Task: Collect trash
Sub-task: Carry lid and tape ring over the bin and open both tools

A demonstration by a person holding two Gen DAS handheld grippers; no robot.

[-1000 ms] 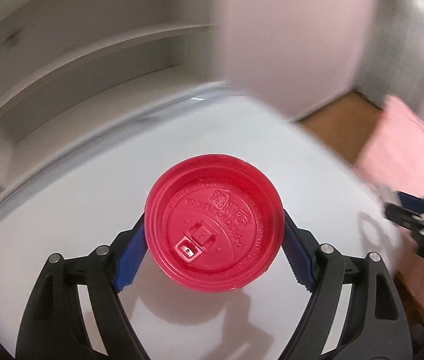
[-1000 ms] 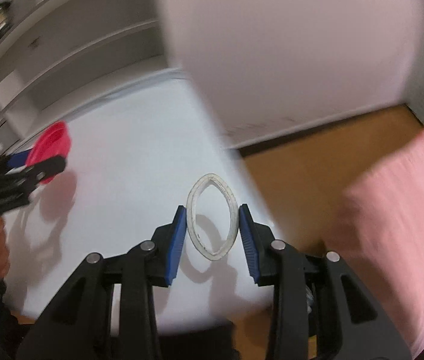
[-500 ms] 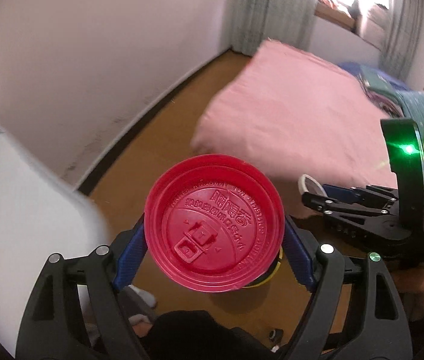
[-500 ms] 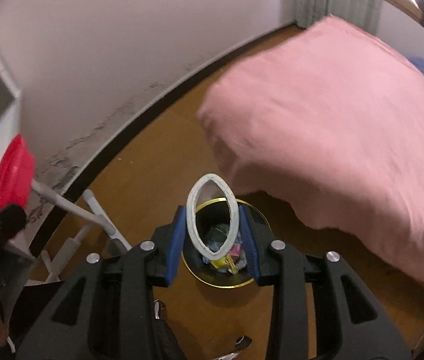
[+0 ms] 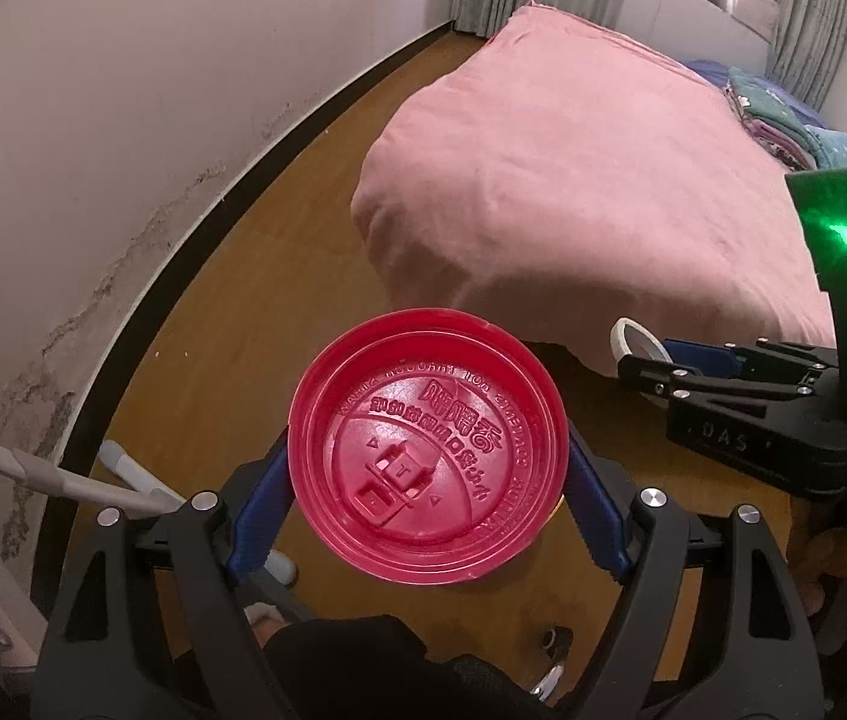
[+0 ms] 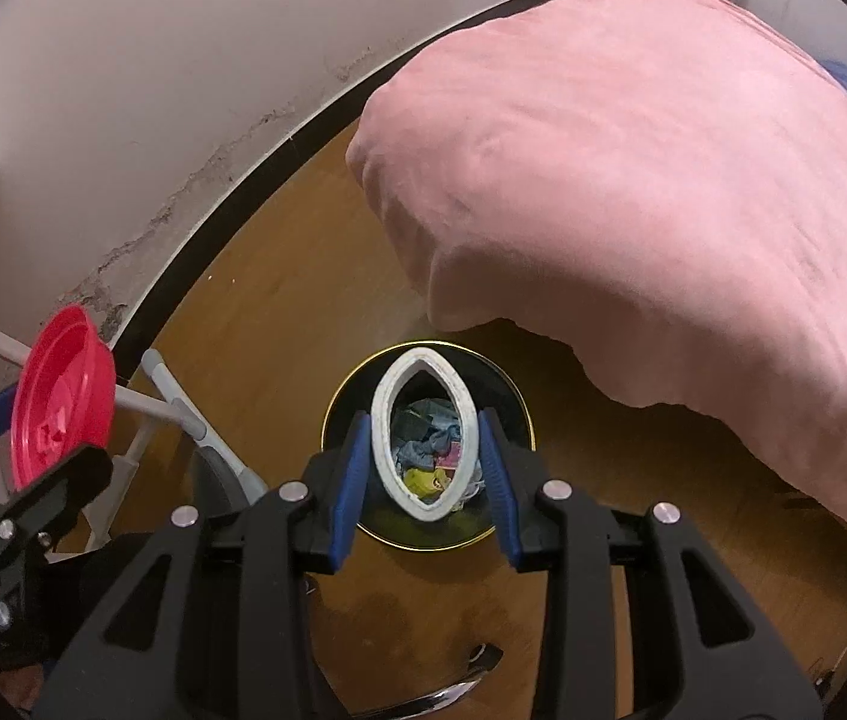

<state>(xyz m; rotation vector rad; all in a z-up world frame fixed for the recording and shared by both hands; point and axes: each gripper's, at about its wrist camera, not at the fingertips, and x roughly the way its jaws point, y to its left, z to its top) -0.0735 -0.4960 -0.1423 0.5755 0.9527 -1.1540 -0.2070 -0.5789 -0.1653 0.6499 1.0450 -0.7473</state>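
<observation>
Above the bin (image 6: 519, 402), a squashed white ring (image 6: 423, 432) is clamped in the right tongs (image 6: 423, 462); a red lid (image 5: 426, 447), gripped by the left tongs (image 5: 426, 468), sits off to the side and may be dropped onto the floor (image 5: 255, 300).

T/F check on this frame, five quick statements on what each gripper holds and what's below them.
1. The left gripper holds a round red plastic cup lid between its jaws. True.
2. The right gripper is empty. False: its jaws squeeze a white ring of tape into an oval.
3. A round black bin with a gold rim sits on the wooden floor below the right gripper. True.
4. The bin is empty. False: crumpled blue, yellow and pink trash lies inside.
5. The pink bedspread covers the bin. False: the bin stands beside it, uncovered.
</observation>
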